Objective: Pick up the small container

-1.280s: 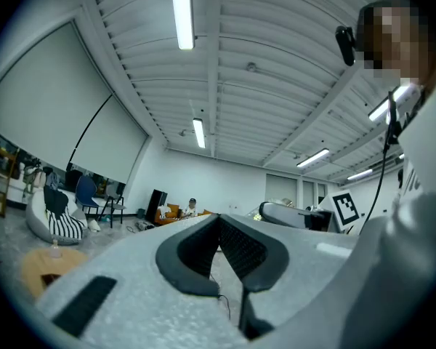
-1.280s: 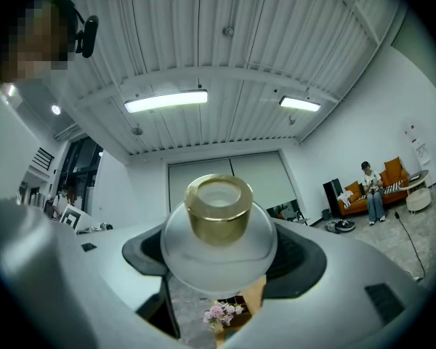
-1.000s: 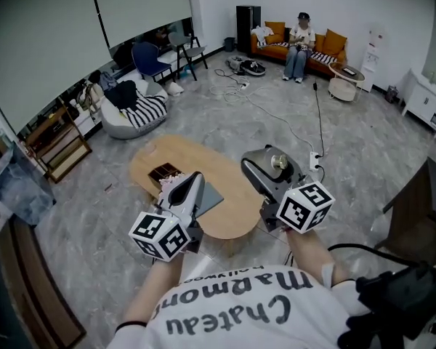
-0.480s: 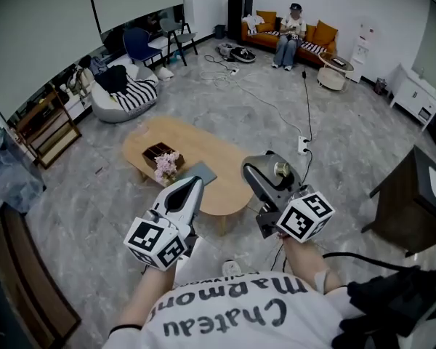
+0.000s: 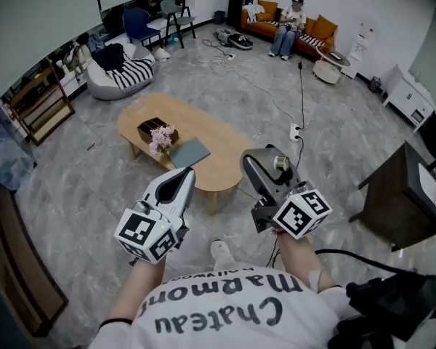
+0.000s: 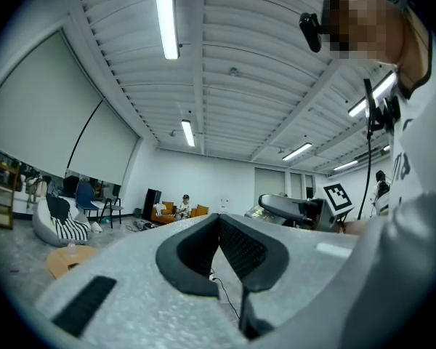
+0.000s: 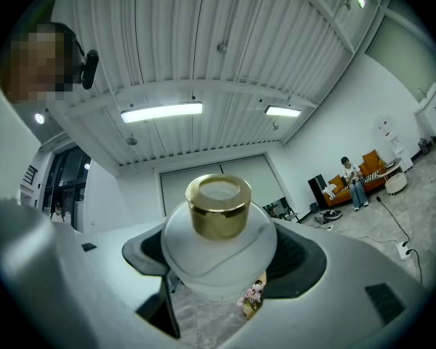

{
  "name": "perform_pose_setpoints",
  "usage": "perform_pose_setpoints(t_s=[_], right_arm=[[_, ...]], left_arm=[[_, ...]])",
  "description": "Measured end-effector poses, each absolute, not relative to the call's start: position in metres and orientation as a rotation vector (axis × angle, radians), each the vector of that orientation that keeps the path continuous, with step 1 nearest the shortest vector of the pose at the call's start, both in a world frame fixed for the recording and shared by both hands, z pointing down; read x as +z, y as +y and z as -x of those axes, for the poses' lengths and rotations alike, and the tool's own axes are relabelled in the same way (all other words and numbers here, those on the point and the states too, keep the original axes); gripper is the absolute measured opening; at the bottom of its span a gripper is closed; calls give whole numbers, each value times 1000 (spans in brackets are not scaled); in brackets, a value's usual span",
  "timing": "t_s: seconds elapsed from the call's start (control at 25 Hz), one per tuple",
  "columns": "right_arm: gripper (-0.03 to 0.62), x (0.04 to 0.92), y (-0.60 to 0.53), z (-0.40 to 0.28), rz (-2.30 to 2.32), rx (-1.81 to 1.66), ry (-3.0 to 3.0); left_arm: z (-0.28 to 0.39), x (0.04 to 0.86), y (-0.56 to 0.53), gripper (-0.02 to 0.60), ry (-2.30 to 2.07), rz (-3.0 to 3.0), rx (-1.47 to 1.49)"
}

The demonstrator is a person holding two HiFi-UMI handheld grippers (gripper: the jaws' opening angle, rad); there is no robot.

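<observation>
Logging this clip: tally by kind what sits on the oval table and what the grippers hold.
Flower box: 1
Grey flat pad: 1
Small container, held: 1
Total: 3

From the head view, the right gripper (image 5: 264, 167) hides most of the small container (image 5: 280, 163); only its gold cap shows. The left gripper (image 5: 182, 176) covers part of the desk's (image 5: 211, 151) near edge. The contents of the dark box (image 5: 150, 128) beside the flowers (image 5: 162, 138) are too small to tell. In the right gripper view, the jaws hide the container's base.
</observation>
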State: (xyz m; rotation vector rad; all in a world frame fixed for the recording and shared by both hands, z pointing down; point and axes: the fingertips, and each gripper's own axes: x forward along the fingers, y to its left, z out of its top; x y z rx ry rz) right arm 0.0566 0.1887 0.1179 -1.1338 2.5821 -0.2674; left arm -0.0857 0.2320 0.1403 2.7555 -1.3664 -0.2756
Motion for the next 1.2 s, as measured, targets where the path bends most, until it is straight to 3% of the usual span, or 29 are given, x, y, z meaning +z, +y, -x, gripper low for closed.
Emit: perform_pose_setpoints(t_s=[1.2], right_arm=[[341, 134, 211, -52, 1190, -242, 2611]], left_arm=[[96, 139, 260, 14, -1417, -2737, -302]])
